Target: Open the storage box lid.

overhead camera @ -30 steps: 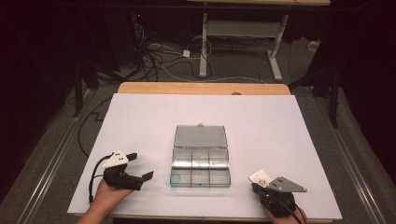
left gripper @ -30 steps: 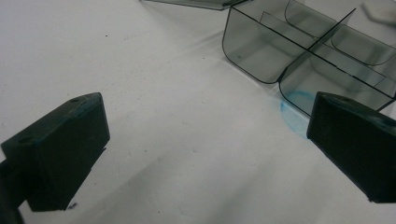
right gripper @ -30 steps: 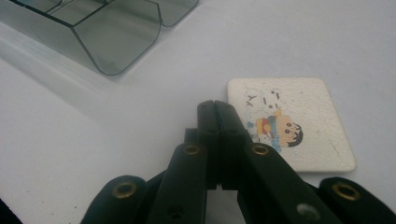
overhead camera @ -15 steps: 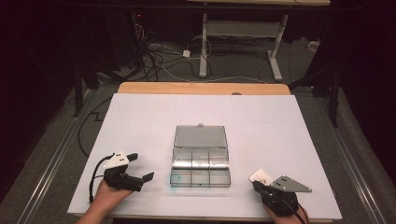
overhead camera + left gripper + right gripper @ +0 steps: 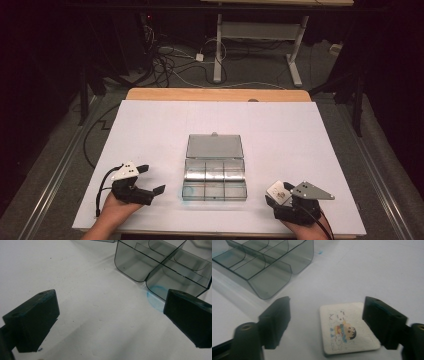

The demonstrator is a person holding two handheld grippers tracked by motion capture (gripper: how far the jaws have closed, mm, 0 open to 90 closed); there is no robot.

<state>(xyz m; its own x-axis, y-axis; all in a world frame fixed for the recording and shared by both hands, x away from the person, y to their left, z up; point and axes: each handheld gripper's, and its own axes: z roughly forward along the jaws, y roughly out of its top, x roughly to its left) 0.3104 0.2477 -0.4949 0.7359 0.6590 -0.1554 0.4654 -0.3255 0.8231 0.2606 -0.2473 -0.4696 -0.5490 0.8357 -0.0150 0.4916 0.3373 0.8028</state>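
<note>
Right gripper [image 5: 325, 315] is seen with its black jaws just opened wide, a flat white square eraser printed with a cartoon child [image 5: 348, 328] lying loose between them on the white table [image 5: 374, 270]. Left gripper [image 5: 110, 320] is spread over bare tabletop, near an open smoky-clear plastic compartment box [image 5: 215, 170].

Left black two-jaw gripper [image 5: 150, 181], white-capped, with blocky matte jaws and a black cable looping off at 7 o'clock; right black gripper [image 5: 276, 196] bearing a grey triangular screw-dotted plate.
</note>
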